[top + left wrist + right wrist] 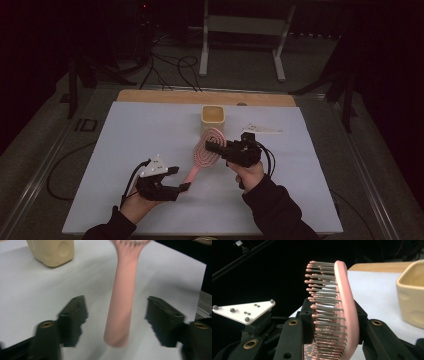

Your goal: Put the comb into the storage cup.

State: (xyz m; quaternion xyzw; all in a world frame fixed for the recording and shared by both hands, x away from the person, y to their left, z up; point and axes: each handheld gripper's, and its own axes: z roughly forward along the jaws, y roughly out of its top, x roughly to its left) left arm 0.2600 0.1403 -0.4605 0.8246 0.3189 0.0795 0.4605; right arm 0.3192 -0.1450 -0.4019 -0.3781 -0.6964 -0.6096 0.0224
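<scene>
The right gripper [216, 146] is clamped on the head of a pink hairbrush [206, 152], its jaws pressing the back and the bristle side (the grey bristles [325, 310] stand out sideways between them). The brush is held above the white table [130, 135], just in front of a cream cup [213, 119]. Its handle [122, 302] slants down toward the left gripper [181, 179], whose jaws stand apart on either side of the handle without touching it.
</scene>
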